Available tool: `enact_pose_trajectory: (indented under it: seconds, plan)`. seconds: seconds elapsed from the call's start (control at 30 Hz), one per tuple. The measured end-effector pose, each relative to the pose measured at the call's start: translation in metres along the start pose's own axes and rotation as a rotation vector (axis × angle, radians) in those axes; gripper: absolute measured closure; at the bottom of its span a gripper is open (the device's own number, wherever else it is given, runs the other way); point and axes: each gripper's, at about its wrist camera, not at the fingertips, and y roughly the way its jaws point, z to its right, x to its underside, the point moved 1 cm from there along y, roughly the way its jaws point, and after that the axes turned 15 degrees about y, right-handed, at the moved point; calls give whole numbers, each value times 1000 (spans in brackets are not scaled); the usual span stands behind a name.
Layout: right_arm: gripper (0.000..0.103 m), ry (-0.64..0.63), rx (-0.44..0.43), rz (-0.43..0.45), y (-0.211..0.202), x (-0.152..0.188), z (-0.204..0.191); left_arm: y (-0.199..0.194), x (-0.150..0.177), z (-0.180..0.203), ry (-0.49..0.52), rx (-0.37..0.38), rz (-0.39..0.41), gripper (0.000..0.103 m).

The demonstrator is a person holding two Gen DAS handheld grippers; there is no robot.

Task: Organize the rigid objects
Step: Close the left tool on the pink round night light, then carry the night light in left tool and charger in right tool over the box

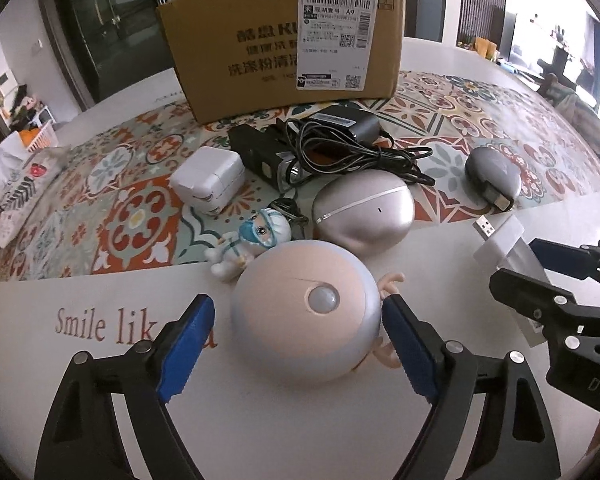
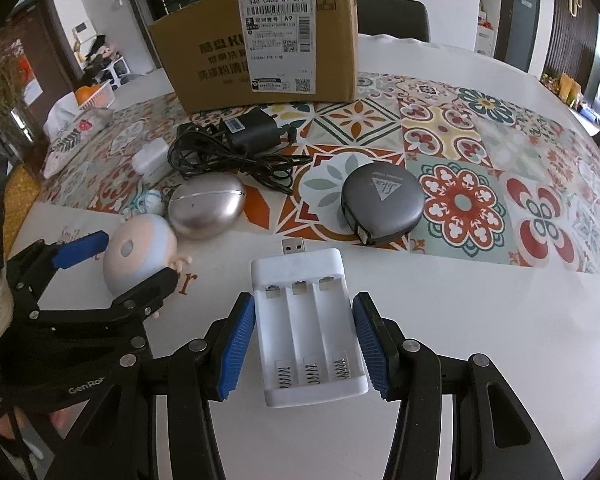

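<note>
Battery charger [image 2: 306, 322]: USB plug aimed at cardboard box [image 2: 260, 44].

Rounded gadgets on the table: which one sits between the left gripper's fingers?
The pale pink dome light with the round sensor on top. The silver egg-shaped case lies behind it on the patterned mat, and the dark grey round case lies further right.

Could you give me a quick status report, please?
Left gripper open around round light. Right gripper shut on charger. Box path clear.
</note>
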Motion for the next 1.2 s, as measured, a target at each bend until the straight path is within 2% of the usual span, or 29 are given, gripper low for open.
enact_pose_trajectory:
  seconds: [0.17, 0.47, 0.67, 0.9, 1.2]
  plan:
    - [52, 21, 7, -1, 1, -2, -2, 3, 1, -4, -30, 71, 15, 26]
    - [52, 61, 37, 22, -8, 3, -9, 0, 5, -10, -35, 135, 17, 29]
    - [52, 59, 29, 31, -19, 2, -14, -15, 8, -14, -47, 123, 18, 29]
    - [52, 42, -20, 45, -41, -9, -17, -46, -4, -19, -96, 65, 39, 29]
    - [52, 16, -58, 137, -87, -39, -31, -98, -36, -38, -115, -8, 134, 29]
